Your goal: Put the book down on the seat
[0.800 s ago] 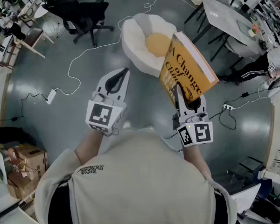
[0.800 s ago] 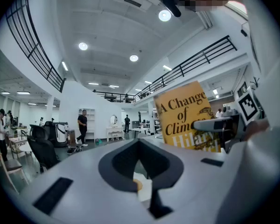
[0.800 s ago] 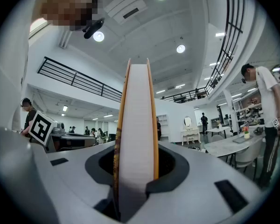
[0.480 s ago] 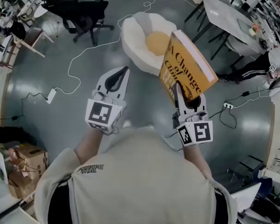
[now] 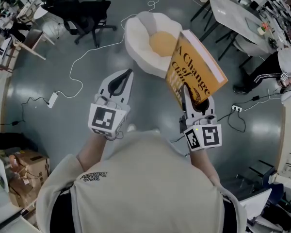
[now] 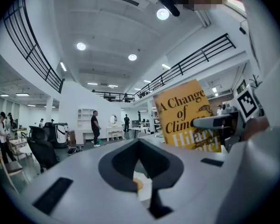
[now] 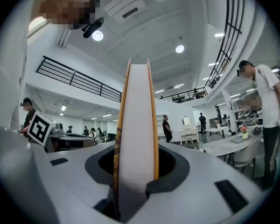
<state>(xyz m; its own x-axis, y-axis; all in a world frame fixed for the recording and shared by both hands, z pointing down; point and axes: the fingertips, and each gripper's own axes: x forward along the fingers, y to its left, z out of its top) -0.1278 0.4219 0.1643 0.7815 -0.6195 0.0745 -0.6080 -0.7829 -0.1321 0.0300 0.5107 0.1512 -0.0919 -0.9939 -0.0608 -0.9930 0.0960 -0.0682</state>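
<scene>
A yellow book (image 5: pixel 194 74) with "A Change of Climate" on its cover stands upright in my right gripper (image 5: pixel 186 92), whose jaws are shut on its lower edge. From the right gripper view the white page block (image 7: pixel 136 125) rises straight up between the jaws. Just beyond the book, a white round seat (image 5: pixel 138 35) with a yellow cushion (image 5: pixel 162 43) sits on the floor. My left gripper (image 5: pixel 127 75) is shut and empty, held left of the book at the same height. In the left gripper view the book (image 6: pixel 182 115) stands to the right.
Black office chairs (image 5: pixel 87 13) stand at the back left and a grey table (image 5: pixel 235 13) at the back right. A white cable (image 5: pixel 77 81) and a power strip (image 5: pixel 52 100) lie on the floor. A person (image 5: pixel 281 64) stands at the right edge. Cardboard boxes (image 5: pixel 26 171) sit low left.
Both grippers and the book hold almost the same places. The person at the right edge has shifted a little.
</scene>
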